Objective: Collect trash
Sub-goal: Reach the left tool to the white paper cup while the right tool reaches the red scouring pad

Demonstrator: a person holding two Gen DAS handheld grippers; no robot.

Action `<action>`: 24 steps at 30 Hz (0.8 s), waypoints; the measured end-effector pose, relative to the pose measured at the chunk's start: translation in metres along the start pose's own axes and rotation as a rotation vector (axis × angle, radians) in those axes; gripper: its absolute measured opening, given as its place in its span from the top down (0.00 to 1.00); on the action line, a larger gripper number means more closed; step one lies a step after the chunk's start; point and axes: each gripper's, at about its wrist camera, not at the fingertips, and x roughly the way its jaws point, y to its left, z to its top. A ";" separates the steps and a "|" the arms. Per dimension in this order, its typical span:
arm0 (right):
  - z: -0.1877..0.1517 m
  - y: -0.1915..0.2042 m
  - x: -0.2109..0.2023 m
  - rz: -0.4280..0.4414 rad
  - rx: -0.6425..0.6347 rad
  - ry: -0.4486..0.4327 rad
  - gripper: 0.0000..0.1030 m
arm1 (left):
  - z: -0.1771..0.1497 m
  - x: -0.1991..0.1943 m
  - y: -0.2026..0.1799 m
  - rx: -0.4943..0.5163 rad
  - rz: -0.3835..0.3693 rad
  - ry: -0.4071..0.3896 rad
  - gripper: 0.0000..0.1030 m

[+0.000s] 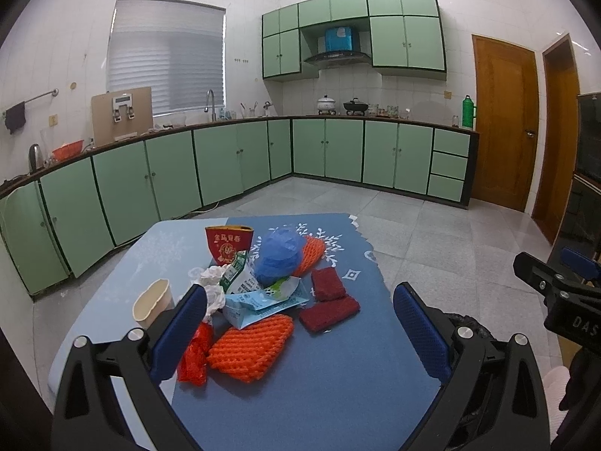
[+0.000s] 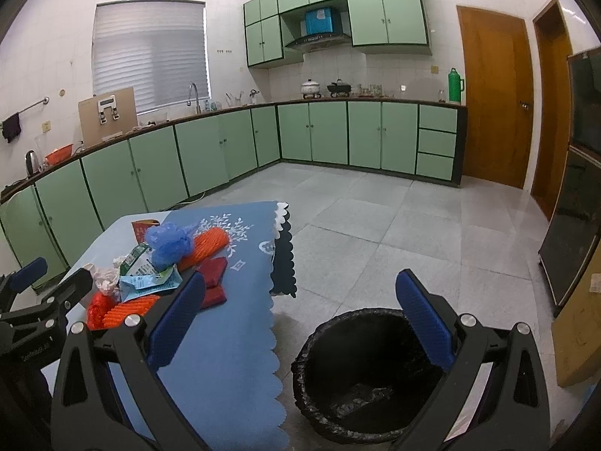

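Note:
A heap of trash lies on the blue table mat (image 1: 319, 383): an orange foam net (image 1: 249, 349), two dark red pads (image 1: 329, 312), a milk carton (image 1: 244, 282), a blue mesh ball (image 1: 280, 251), a red paper cup (image 1: 227, 242), crumpled tissue (image 1: 212, 282) and a red wrapper (image 1: 195, 355). My left gripper (image 1: 300, 330) is open and empty, just short of the heap. My right gripper (image 2: 300, 319) is open and empty above the black-lined trash bin (image 2: 360, 376) beside the table. The heap also shows in the right wrist view (image 2: 150, 274).
A cream cup (image 1: 152, 302) stands at the table's left. Green cabinets (image 1: 233, 158) line the far walls. Wooden doors (image 2: 492, 94) are at the right. A cardboard box (image 2: 578, 330) stands right of the bin. Tiled floor (image 2: 375, 225) lies beyond the table.

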 end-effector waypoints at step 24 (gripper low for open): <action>-0.007 0.117 0.140 0.160 -0.105 0.133 0.05 | -0.034 0.068 0.144 -0.092 0.270 0.068 0.06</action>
